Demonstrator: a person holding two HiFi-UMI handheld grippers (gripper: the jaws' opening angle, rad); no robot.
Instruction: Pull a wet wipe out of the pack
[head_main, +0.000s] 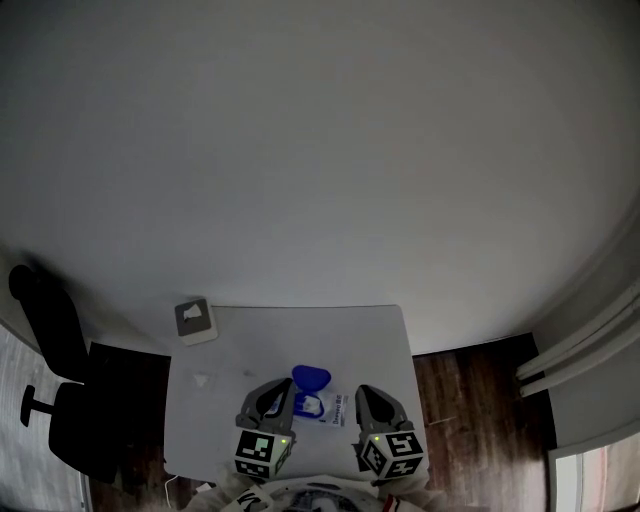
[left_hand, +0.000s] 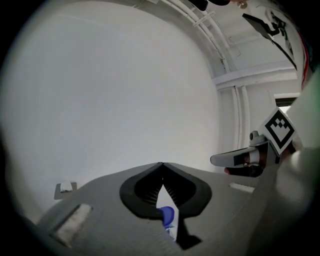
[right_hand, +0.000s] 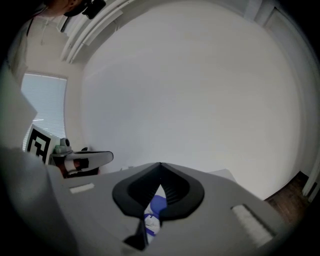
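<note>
My left gripper (head_main: 278, 392) is clenched on nothing. The wet wipe pack (head_main: 325, 407) lies just to its right, blue lid (head_main: 311, 378) flipped open (flanked, I judge, so one side steadies while the other plucks). My right gripper (head_main: 362, 393), just past the pack, is clenched empty too.

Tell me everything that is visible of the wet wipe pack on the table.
The wet wipe pack is a small, white, soft-looking packet with blue print. Its rounded blue lid looks flipped open at the far end. It lies flat on the grey table, near the front edge, between the left gripper and the right gripper; whether either touches it cannot be told.
</note>
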